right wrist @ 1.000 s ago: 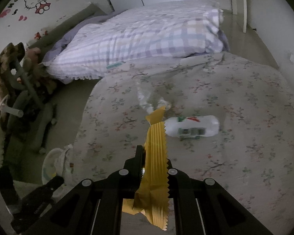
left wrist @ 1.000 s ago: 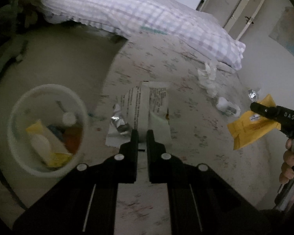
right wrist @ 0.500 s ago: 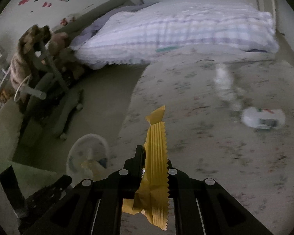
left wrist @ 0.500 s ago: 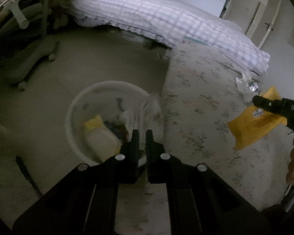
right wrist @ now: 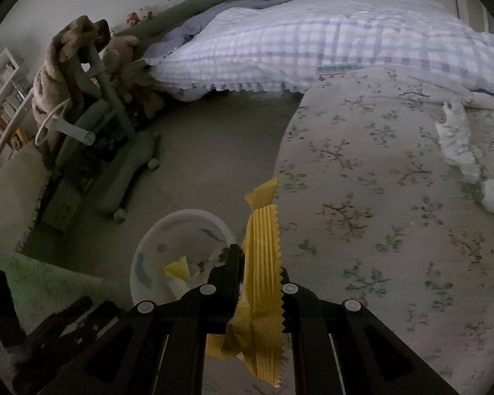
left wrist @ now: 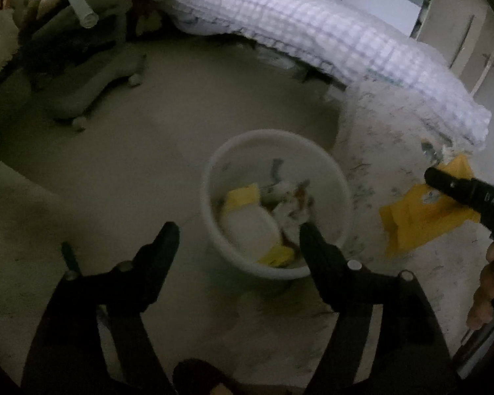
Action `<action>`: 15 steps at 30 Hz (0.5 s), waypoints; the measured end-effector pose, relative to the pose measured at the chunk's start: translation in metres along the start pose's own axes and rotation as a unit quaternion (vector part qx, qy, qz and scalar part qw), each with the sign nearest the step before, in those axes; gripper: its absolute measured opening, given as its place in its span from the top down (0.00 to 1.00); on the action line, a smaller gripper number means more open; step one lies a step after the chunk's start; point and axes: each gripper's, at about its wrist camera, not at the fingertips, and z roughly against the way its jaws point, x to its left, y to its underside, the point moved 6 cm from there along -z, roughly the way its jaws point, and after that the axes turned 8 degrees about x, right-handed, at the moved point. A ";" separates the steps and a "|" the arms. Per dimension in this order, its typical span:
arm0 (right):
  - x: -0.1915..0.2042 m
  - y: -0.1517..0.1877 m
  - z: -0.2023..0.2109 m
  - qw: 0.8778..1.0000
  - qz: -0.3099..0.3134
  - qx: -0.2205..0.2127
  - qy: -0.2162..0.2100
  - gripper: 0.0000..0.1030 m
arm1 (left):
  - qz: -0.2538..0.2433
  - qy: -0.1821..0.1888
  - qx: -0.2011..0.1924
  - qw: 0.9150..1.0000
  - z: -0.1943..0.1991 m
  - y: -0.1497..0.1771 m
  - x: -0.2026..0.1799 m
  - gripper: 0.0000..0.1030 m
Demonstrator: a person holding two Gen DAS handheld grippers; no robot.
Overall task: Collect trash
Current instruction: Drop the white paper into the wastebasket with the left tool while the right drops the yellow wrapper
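Left wrist view: my left gripper (left wrist: 238,230) is spread wide with nothing in it, and the white trash bin (left wrist: 341,184) sits just ahead of it. My right gripper (right wrist: 258,265) pinches a yellow wrapper (right wrist: 263,273), with the bin (right wrist: 148,240) just ahead to its left and the flowery bed (right wrist: 395,217) to its right.

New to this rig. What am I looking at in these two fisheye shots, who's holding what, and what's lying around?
No robot arm here: a person carries a two-finger gripper in each hand, each with a forward-looking fisheye camera. The left view shows the left gripper open and empty above a white bin on the floor, partly filled with trash. The right view shows the right gripper shut on a yellow wrapper, near the same bin. On the floral bedspread lie a crumpled white tissue and a small white object, too blurred to identify.
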 end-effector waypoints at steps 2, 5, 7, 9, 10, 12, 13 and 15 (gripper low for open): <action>0.006 0.000 -0.004 1.000 0.002 -0.004 -0.001 0.91 | 0.002 -0.009 0.001 1.000 0.000 0.003 0.007 0.21; 0.017 -0.001 -0.012 1.000 0.007 -0.012 -0.005 0.91 | 0.003 -0.014 -0.001 1.000 0.003 0.005 0.014 0.20; 0.021 -0.003 -0.016 1.000 0.012 -0.016 -0.008 0.90 | 0.002 -0.014 -0.003 1.000 0.004 0.005 0.015 0.19; 0.026 -0.004 -0.020 1.000 0.015 -0.021 -0.014 0.89 | -0.001 -0.016 -0.006 1.000 0.006 0.006 0.016 0.18; 0.028 -0.005 -0.022 0.999 0.016 -0.024 -0.022 0.87 | -0.002 -0.016 -0.007 1.000 0.006 0.006 0.016 0.18; 0.034 -0.005 -0.027 0.998 0.017 -0.018 -0.053 0.85 | -0.003 -0.015 -0.008 1.000 0.007 0.005 0.017 0.18; 0.036 -0.004 -0.030 0.998 0.017 -0.010 -0.057 0.78 | -0.004 -0.016 -0.008 1.000 0.007 0.005 0.017 0.18; 0.039 -0.002 -0.032 0.998 0.016 -0.005 -0.064 0.62 | -0.005 -0.017 -0.008 1.000 0.007 0.005 0.017 0.17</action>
